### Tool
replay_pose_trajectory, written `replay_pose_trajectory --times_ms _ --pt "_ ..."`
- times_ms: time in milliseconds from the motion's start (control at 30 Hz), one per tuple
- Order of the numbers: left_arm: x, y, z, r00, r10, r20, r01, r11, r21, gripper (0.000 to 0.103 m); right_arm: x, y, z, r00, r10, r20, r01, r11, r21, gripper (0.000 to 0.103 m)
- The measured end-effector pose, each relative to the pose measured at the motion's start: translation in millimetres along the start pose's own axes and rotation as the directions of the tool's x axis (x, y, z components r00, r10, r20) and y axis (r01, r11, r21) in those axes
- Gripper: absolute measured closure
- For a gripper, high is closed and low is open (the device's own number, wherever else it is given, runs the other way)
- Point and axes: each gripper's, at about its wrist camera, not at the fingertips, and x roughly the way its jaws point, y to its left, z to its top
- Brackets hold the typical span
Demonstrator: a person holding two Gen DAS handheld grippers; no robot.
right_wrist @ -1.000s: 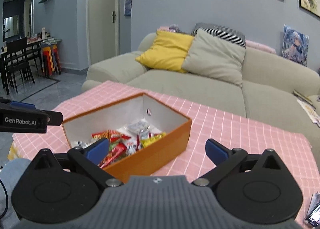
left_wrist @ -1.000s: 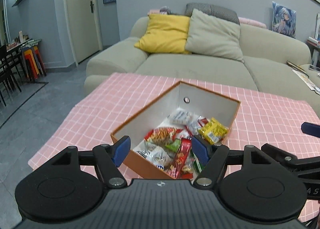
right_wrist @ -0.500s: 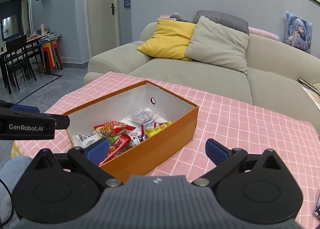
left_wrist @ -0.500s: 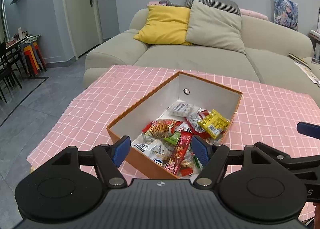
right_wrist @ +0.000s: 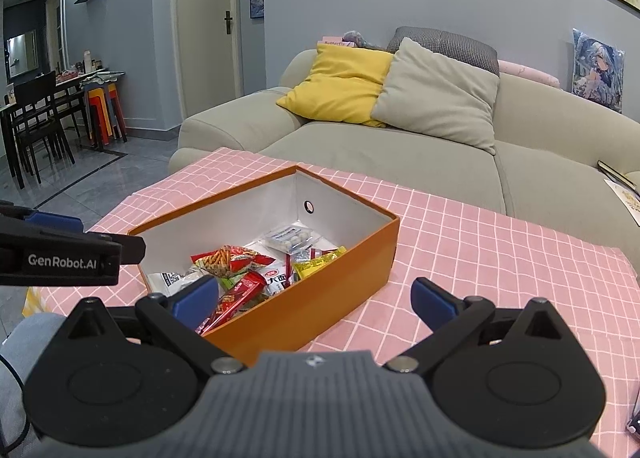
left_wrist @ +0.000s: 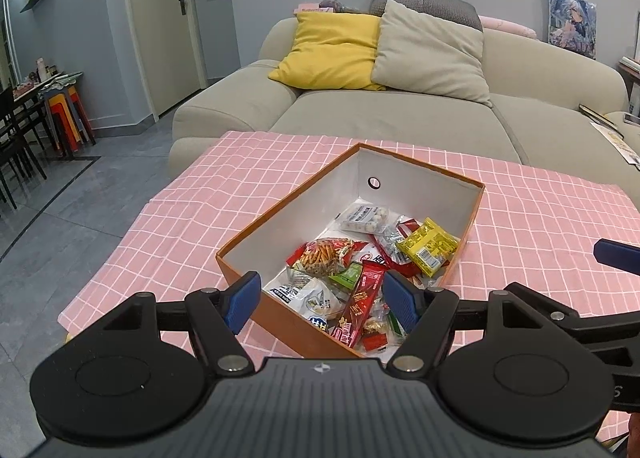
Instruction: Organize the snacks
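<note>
- Orange cardboard box (left_wrist: 256,244), white inside, open top, sits on counter w/ pink checked cloth (left_wrist: 192,202); left wrist view, box set at an angle, one corner toward cam.
- Snacks in box, loose pile at near end: yellow packet (left_wrist: 427,245) by right wall; clear bag of white sweets (left_wrist: 363,214) toward far end; red-edged pretzel-stick bag (left_wrist: 322,256) mid; long red bar wrapper (left_wrist: 360,304) near front; white/blue packet (left_wrist: 316,302) front left; small green packet (left_wrist: 347,276) betw. them.
- Left tool (left_wrist: 322,302): blue pads spread apart, nothing betw. them, hovering at box's near corner.
- Right tool's blue tip and black body show at right edge of same view.
- Bkgd: beige sofa (left_wrist: 400,126) behind counter, yellow cushion (left_wrist: 332,50) + grey cushion (left_wrist: 432,54) on it.
- Right wrist view: same box (right_wrist: 320,294) seen from its long orange side, left of centre on pink cloth (right_wrist: 500,258).
- Contents visible over wall: sweets bag (right_wrist: 290,237), pretzel bag (right_wrist: 226,258), yellow packet (right_wrist: 316,262), red bar wrapper (right_wrist: 236,296).
- Right tool (right_wrist: 316,298): pads wide apart, holding nothing; left pad over box's near end, right pad over bare cloth.
- Left tool (right_wrist: 72,258) enters at left edge, black, "GenRobot.AI" label, beside box's near-left corner.
- Sofa (right_wrist: 400,154), both cushions behind.
</note>
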Motion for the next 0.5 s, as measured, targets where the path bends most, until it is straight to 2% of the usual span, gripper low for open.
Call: replay_pose_trajectory --times_ms 500 --pt "-2.5 -0.4 -0.6 1.0 0.011 0.003 -0.011 1.0 0.004 0.021 -2.1 2.2 0.5 1.0 0.01 0.009 -0.009 1.0 -0.018 0.004"
